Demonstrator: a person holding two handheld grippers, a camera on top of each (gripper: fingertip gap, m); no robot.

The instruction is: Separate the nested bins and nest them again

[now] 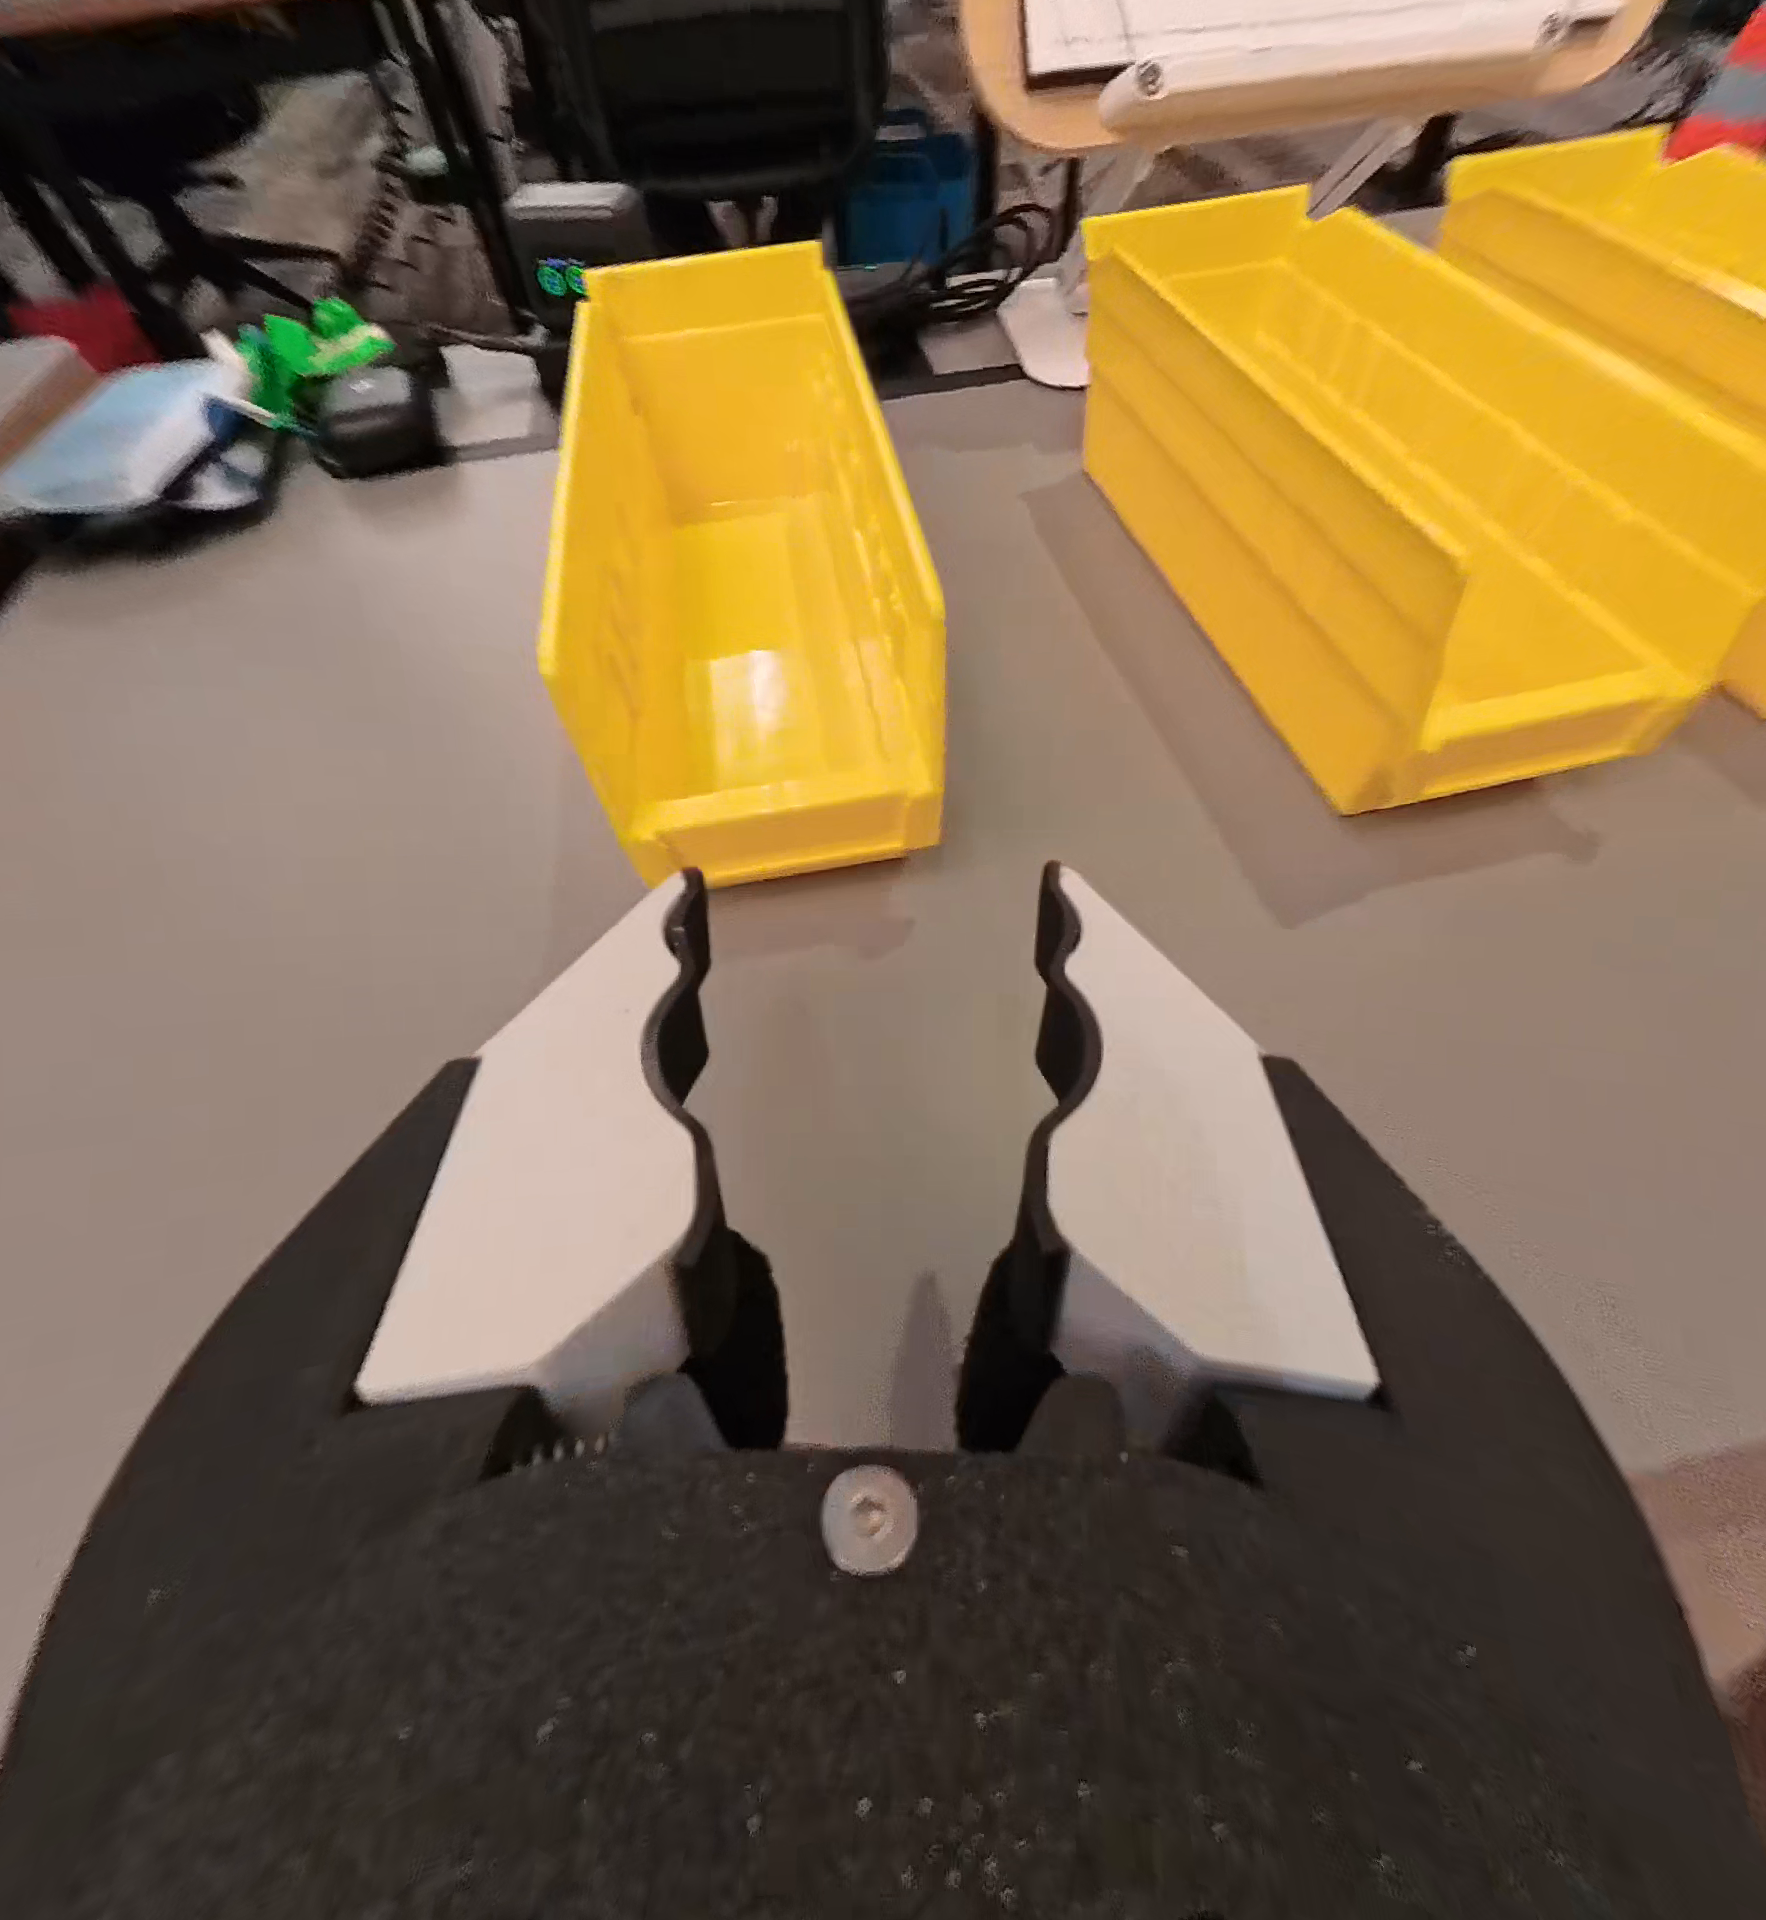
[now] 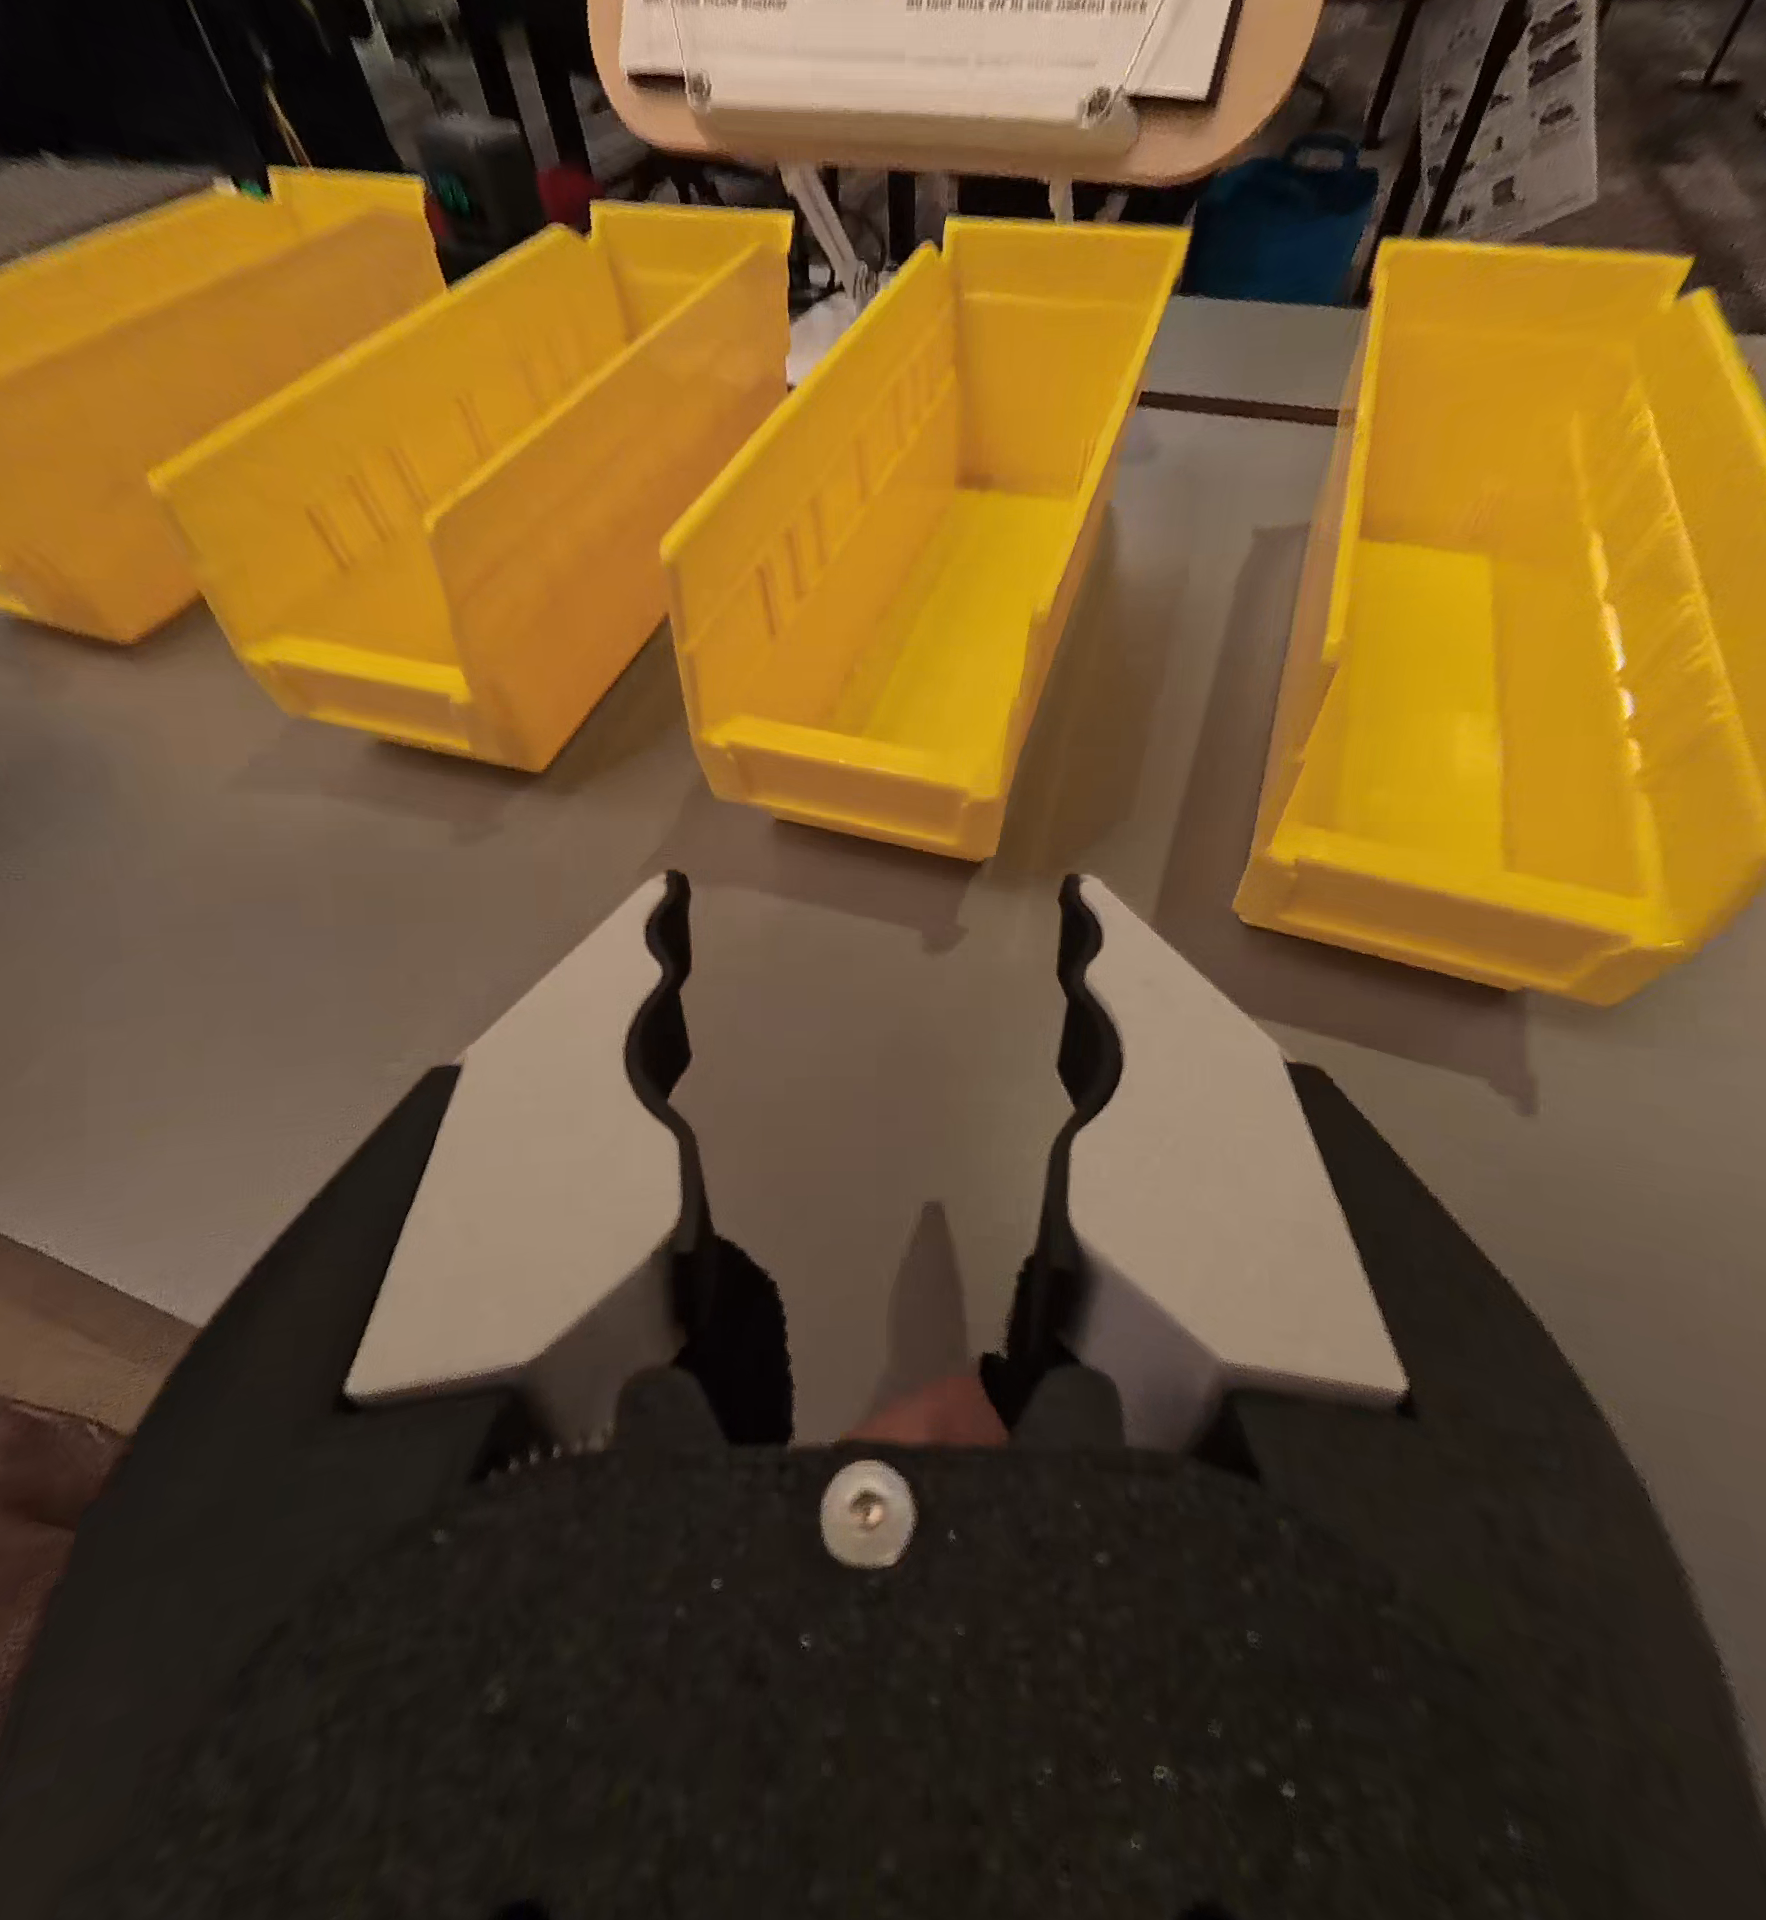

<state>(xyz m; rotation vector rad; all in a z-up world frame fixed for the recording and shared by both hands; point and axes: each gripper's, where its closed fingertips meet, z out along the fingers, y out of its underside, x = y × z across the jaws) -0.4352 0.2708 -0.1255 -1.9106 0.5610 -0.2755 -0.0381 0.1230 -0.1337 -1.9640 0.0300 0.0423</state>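
Four yellow bins are seen in the right wrist view, set apart in a row across the grey worktop (image 2: 962, 1039), so separation is judged complete and nesting not yet begun. The right gripper (image 2: 874, 894) is held just short of the third bin (image 2: 920, 582), jaws released and empty. The left gripper (image 1: 871, 883), likewise released and empty, is aimed at the near end of the far-left bin (image 1: 754, 582); motion blur leaves the neighbouring bin (image 1: 1398, 520) possibly doubled.
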